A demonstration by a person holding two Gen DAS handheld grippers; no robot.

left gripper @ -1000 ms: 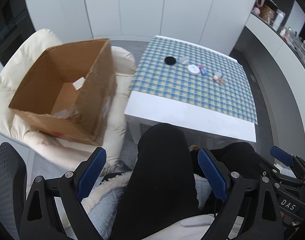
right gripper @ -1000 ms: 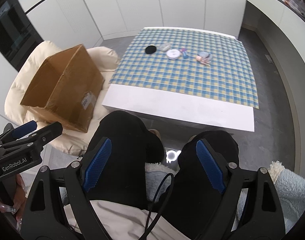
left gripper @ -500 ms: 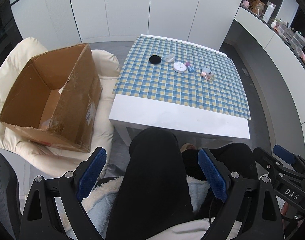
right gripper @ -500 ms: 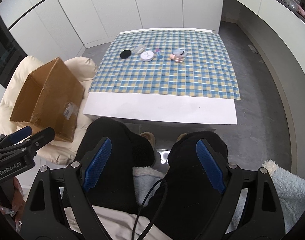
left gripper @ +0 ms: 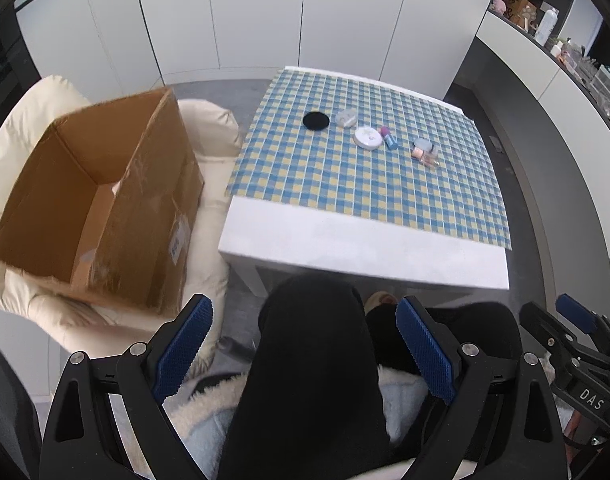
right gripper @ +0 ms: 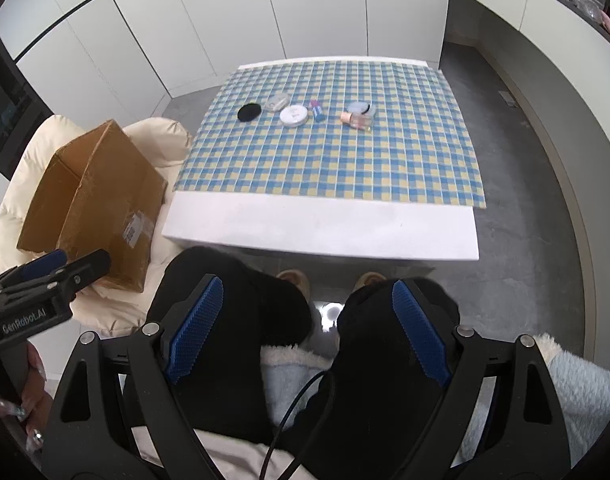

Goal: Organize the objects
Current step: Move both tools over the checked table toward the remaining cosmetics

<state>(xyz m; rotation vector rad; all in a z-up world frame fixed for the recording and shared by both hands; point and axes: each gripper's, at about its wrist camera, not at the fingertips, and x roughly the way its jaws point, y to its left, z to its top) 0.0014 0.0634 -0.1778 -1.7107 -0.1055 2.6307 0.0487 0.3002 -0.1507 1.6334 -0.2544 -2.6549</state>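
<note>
A: What's different from a moment ago?

B: Both views have swung a little; the small items [right gripper: 305, 112] sit in their row on the far part of the checked cloth [right gripper: 329, 160], untouched. The cardboard box [left gripper: 97, 208] waits on the cream chair [left gripper: 209, 128] to the left. So sorting hasn't begun, I'd say.

A: And the tools?

B: The left gripper [left gripper: 305, 348] and right gripper [right gripper: 309, 332] hang wide apart over the person's knees, holding nothing, well short of the table [right gripper: 321, 232].

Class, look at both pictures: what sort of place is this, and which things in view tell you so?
Probably a room in a home, perhaps by a kitchen: white cabinet doors, a low white table under a checked cloth, and a cream cushioned chair bearing a cardboard box.
</note>
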